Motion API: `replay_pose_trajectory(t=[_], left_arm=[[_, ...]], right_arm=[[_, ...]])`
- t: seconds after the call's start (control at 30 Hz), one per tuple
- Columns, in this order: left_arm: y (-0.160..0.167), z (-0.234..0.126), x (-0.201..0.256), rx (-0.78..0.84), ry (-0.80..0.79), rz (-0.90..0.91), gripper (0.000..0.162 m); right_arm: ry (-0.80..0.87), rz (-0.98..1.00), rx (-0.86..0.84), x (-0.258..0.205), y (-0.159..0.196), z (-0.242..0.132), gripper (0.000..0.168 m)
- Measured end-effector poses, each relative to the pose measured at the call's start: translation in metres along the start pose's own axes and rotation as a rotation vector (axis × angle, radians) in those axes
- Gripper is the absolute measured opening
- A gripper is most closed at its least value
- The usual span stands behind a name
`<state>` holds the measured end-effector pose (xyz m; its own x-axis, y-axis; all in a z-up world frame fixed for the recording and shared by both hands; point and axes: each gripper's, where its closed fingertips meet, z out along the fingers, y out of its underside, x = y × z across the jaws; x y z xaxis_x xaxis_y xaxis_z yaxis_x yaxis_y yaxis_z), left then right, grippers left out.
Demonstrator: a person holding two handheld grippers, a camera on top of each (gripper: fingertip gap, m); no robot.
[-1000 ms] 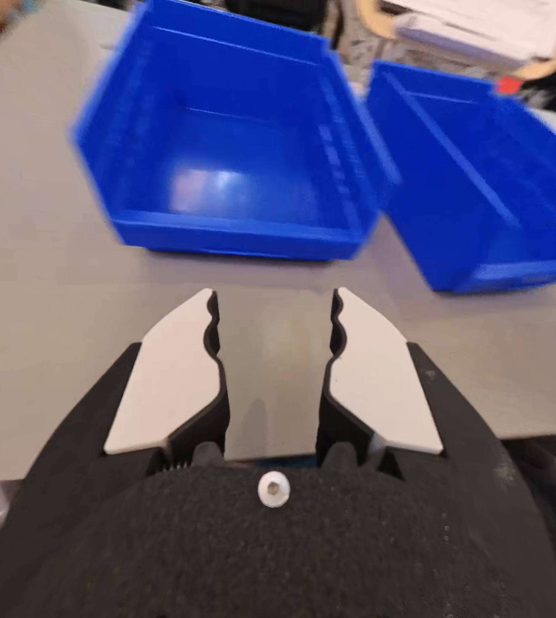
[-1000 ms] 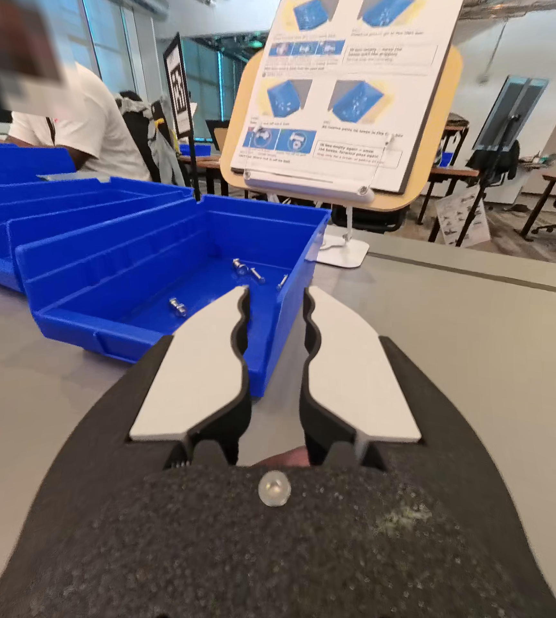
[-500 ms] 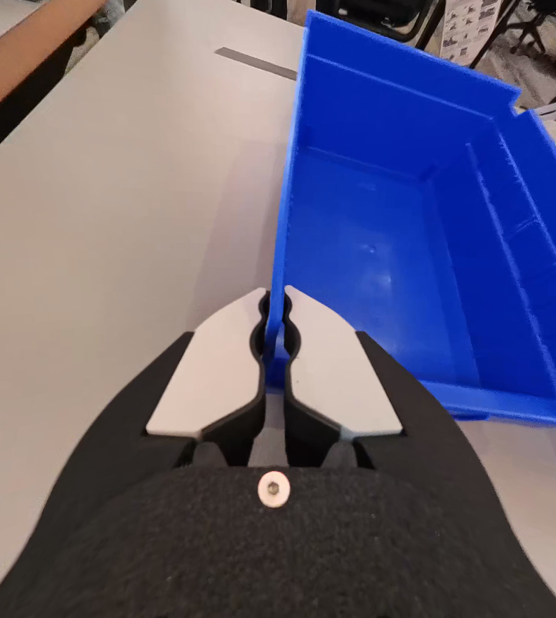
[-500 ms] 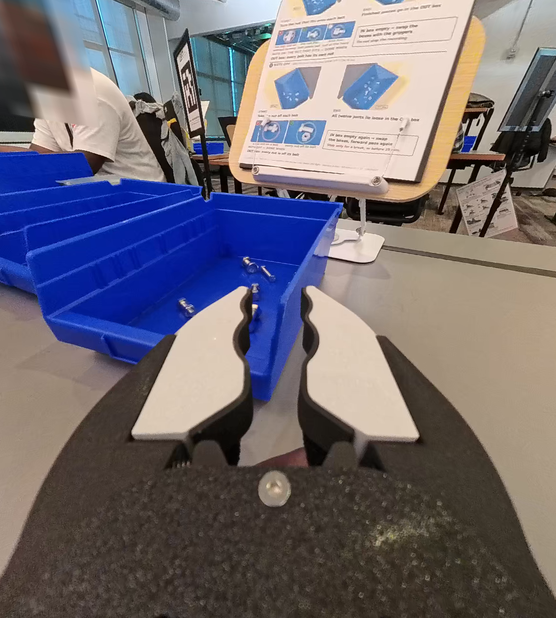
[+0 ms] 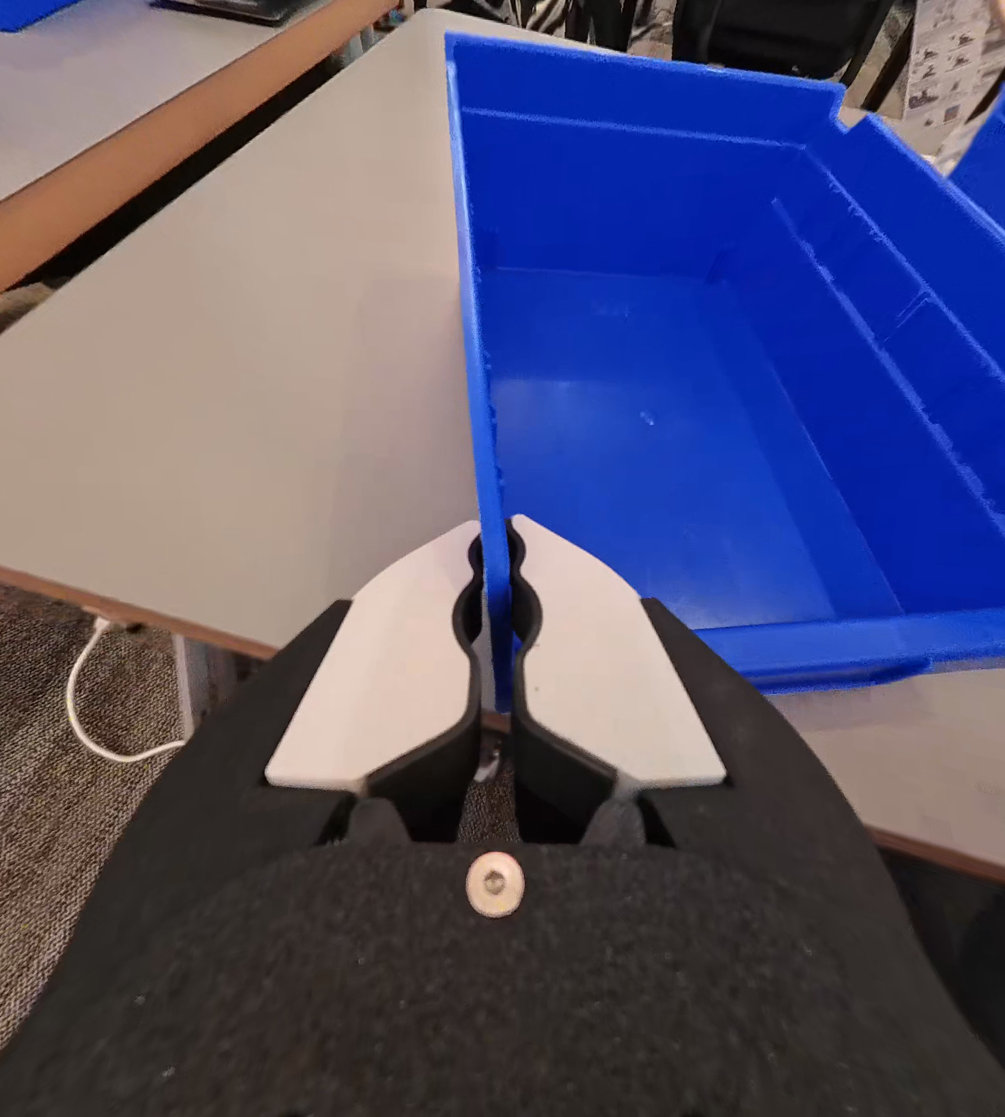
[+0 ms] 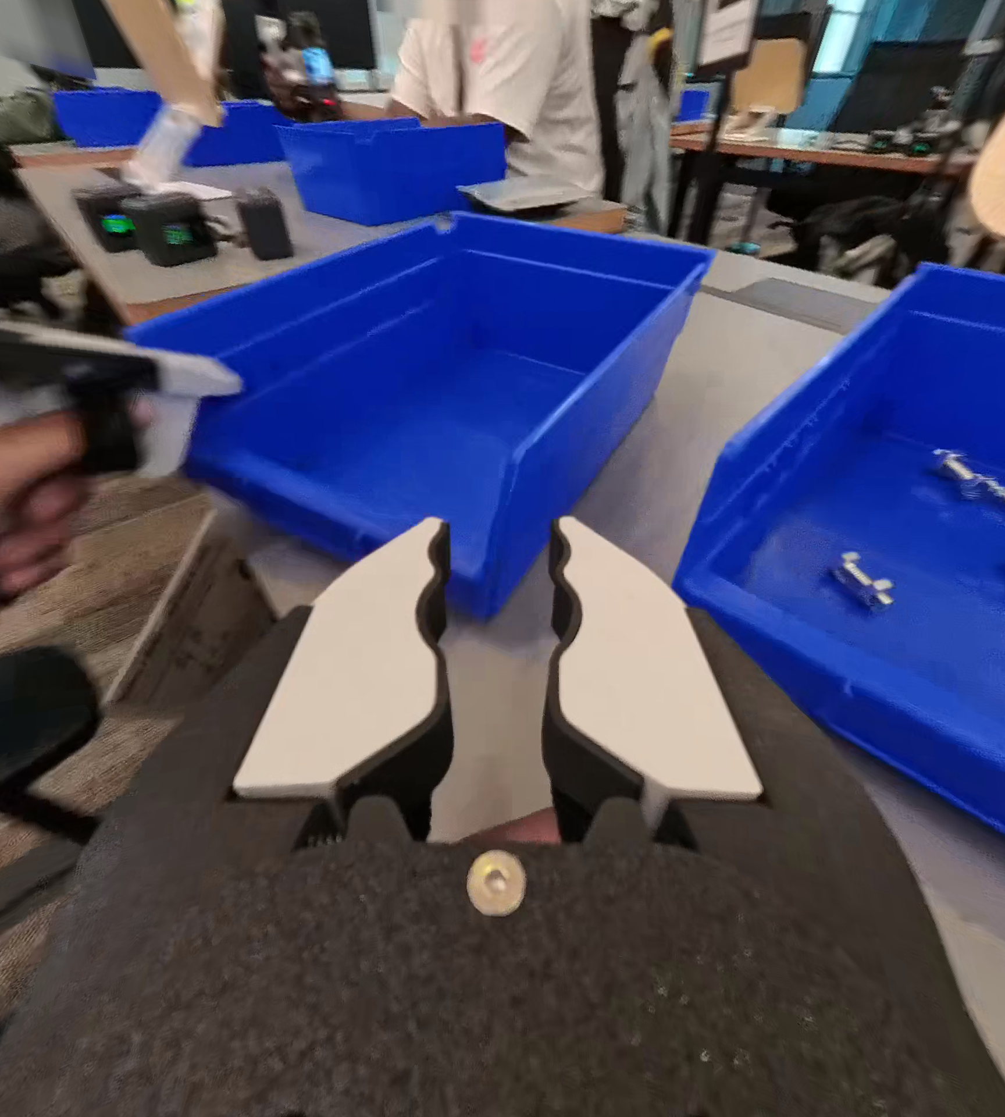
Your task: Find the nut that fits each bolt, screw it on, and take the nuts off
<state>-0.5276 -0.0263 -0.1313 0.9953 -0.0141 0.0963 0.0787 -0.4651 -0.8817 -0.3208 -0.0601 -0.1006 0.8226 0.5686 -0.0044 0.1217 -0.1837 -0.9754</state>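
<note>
Gripping blue bin (image 5: 730, 423) wall, grey table (image 5: 216, 362), carpet (image 5: 16, 695)

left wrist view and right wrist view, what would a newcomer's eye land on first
First, the left hand-held gripper clamped on the side wall of an empty blue bin at the grey table's near edge. Next, in the right wrist view, the second blue bin to the right with small metal bolts scattered inside, while the right hand-held gripper hangs open and empty.
</note>
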Motion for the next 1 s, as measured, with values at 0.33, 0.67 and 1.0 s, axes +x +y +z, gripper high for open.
replay_pose_trajectory(t=[0.33, 0.67, 1.0], left_arm=[[0.000, -0.041, 0.030, 0.111, -0.007, 0.082, 0.004], [-0.134, -0.099, 0.206, 0.482, 0.176, 0.269, 0.004], [-0.070, -0.017, 0.487, 0.196, 0.524, 0.339, 0.006]], right_arm=[[0.161, 0.012, -0.089, 0.017, 0.008, 0.019, 0.010], [0.464, -0.032, 0.277, 0.135, -0.119, -0.128, 0.006], [0.822, 0.188, 0.019, 0.353, -0.033, -0.289, 0.004]])
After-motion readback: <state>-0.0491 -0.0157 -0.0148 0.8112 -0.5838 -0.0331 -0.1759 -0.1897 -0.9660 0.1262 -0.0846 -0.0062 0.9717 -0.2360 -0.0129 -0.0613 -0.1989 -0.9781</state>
